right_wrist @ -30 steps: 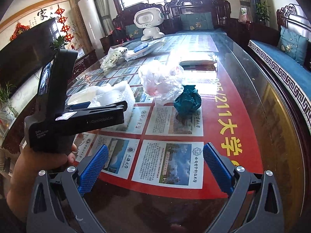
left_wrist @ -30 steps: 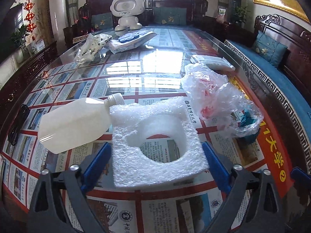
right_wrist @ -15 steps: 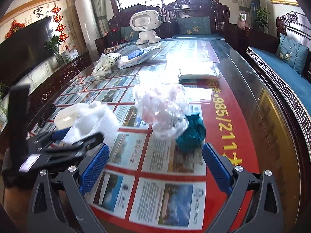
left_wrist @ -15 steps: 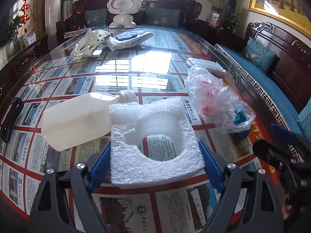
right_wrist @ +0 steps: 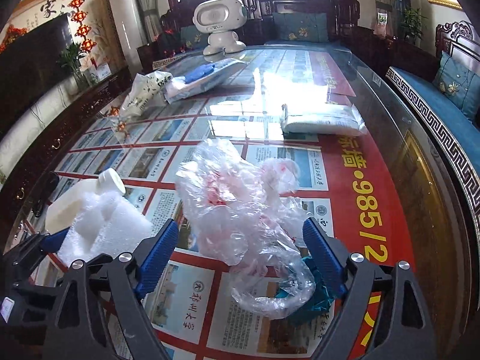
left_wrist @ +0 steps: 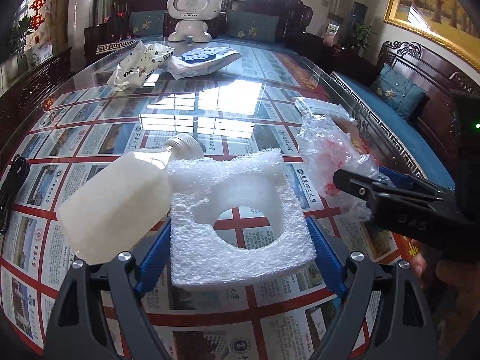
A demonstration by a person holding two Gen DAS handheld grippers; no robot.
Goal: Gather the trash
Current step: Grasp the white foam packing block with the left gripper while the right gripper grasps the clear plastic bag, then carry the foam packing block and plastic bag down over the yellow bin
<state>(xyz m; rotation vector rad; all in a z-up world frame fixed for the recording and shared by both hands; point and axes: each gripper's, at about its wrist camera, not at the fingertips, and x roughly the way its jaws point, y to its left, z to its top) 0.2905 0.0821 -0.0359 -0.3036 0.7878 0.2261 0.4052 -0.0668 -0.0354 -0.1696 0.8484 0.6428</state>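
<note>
Two grippers are working over the glass table (left_wrist: 210,99). The left gripper (left_wrist: 238,247) is clamping the white foam block (left_wrist: 240,228), lower centre of frame, both pads touching its sides. The right gripper (right_wrist: 240,256) jaws are closing around the crumpled clear plastic bag (right_wrist: 240,207), lying between them, pads not pressing

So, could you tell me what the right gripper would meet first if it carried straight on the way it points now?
Most likely the crumpled clear plastic bag, which already lies between the closing jaws of the right gripper, not yet pinched. The teal wad sits under its near right side.
</note>
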